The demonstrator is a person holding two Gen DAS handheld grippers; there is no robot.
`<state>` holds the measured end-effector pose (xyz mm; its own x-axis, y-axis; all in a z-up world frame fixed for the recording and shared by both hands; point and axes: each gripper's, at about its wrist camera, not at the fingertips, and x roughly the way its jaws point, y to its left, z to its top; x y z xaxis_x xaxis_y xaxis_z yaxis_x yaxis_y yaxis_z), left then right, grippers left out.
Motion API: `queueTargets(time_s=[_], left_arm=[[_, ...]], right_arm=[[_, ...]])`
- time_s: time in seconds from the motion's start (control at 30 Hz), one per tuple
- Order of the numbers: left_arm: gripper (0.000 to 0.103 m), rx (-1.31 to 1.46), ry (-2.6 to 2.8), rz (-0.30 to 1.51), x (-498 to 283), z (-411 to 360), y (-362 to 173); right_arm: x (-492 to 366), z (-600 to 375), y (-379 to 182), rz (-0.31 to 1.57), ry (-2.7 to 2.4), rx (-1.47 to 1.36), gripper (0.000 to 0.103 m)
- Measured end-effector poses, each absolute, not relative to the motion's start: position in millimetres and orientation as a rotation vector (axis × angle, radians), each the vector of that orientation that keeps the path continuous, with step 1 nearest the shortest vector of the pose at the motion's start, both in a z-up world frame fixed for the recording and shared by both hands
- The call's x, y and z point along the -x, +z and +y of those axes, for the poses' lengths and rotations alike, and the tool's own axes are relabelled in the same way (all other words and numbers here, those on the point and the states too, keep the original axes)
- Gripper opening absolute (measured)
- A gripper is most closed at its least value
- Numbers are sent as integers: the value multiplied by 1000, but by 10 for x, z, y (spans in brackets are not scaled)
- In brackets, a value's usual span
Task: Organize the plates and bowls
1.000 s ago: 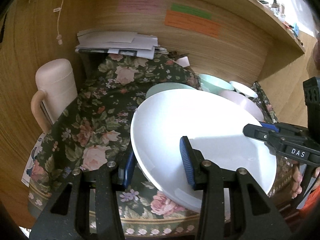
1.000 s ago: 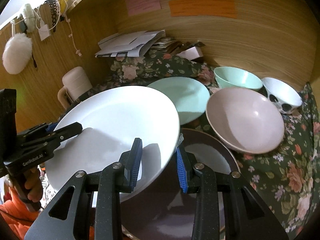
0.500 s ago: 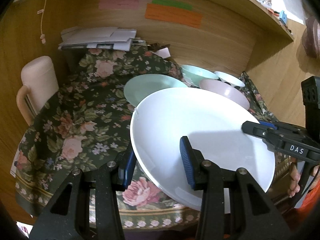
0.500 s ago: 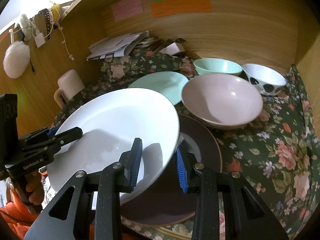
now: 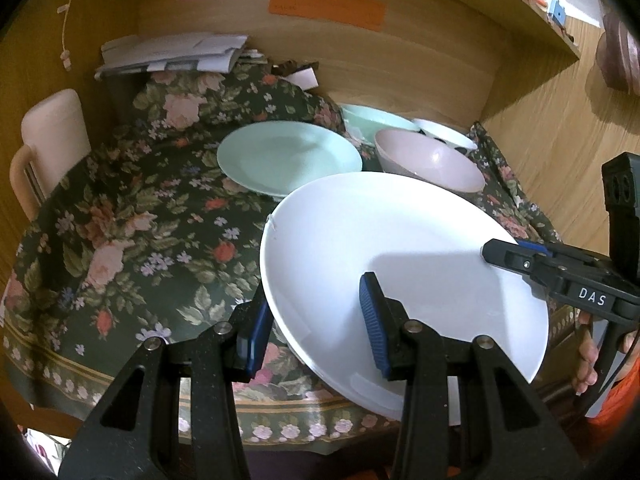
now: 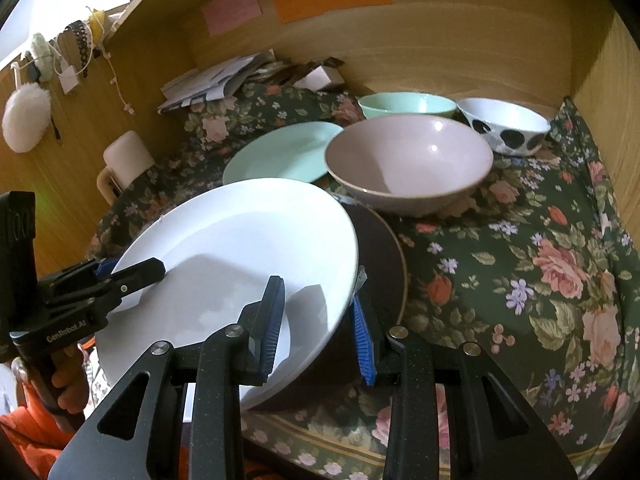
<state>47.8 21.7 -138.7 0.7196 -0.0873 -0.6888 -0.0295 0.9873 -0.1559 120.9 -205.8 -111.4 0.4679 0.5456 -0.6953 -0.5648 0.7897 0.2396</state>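
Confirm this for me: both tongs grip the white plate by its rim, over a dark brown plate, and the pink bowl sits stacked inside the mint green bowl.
Wrong on the stacking. The pink bowl sits on the floral cloth in front of the mint green bowl, not inside it, as the right wrist view shows. The rest holds: left tongs and right tongs grip the white plate over the dark brown plate.

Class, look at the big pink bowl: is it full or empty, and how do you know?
Empty. The pink bowl stands upright on the flowered cloth, and its smooth inside shows bare to the bottom, with only a glint of light and a shadow.
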Motion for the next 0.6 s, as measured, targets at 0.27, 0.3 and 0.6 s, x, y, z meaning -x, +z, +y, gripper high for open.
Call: queueTargets(time_s=[0.27,0.3,0.6], left_arm=[[42,158,-32,793,-545,136,-1508],[42,159,-32,798,-561,133,-1523],[42,163,-19,826,-703,161,-1612]], right_arm=[[-1276,-2124,-1242,875,668,18,30],[-1290,-2129,-1259,879,666,16,30],[-1384,-2085,-1329,899,671,4,30]])
